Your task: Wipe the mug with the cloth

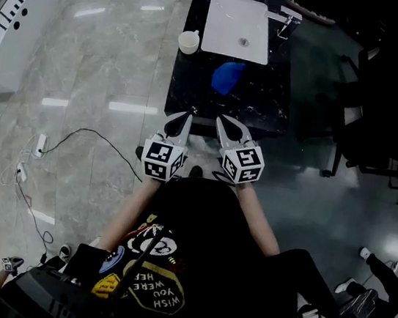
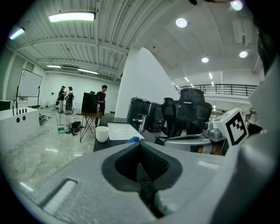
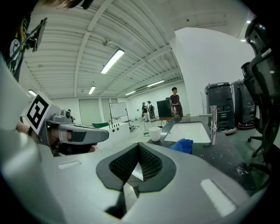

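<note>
Wiping not begun: left hand-held gripper (image 1: 187,118) and right hand-held gripper (image 1: 225,124) closed, empty, mid-frame; mug (image 1: 189,42) and cloth (image 1: 227,76) untouched on the worktop (image 1: 267,102) above.

Black T-shirt (image 1: 208,222), yellow-white print (image 1: 149,282); grey left gripper (image 1: 192,110), right gripper (image 1: 218,117), black-white marker cubes (image 1: 163,160).

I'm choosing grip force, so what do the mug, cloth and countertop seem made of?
Mug: probably glazed ceramic; plain white, smooth sides.
Cloth: soft fabric, perhaps microfibre; bright blue, crumpled in a heap, matte.
Countertop: polished stone or stone-look laminate, hard to say which; black with pale flecks, slightly glossy.
</note>
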{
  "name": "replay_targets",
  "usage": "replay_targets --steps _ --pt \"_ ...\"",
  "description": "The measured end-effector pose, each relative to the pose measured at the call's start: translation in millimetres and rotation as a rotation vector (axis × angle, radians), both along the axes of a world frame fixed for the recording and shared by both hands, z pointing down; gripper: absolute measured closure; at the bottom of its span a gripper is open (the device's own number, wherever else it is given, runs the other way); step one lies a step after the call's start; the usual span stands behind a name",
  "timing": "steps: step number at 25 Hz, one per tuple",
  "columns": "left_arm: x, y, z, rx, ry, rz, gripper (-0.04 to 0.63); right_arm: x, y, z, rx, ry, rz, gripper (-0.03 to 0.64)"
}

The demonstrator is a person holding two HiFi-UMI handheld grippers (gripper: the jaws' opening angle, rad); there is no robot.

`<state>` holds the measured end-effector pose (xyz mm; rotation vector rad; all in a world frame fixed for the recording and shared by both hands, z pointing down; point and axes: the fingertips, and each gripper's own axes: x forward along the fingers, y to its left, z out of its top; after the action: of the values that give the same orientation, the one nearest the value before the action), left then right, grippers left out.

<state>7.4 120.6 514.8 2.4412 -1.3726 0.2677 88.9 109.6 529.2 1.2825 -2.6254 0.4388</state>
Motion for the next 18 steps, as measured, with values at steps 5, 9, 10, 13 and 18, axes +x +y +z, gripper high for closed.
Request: replay_targets --steps 5,9,10,13,18 --pt "-1 1 -1 0.003 0.005 -0.006 0.592 -2 0 -2 0.001 0.0 -0.008 0.615" --pt "-3 2 -1 0.006 0.006 -0.014 0.592 -7 1 -1 0.005 0.004 -0.029 0.615" --pt "-3 2 -2 0.007 0.009 -0.017 0.592 -8 1 -2 0.007 0.004 -0.034 0.615" --pt "-4 4 -4 0.008 0.014 -0.026 0.592 -9 3 -3 0.005 0.011 -0.042 0.615" --pt "-2 14 -1 -0.005 0.006 -0.027 0.593 -5 7 7 -0.029 0.02 -0.023 0.615"
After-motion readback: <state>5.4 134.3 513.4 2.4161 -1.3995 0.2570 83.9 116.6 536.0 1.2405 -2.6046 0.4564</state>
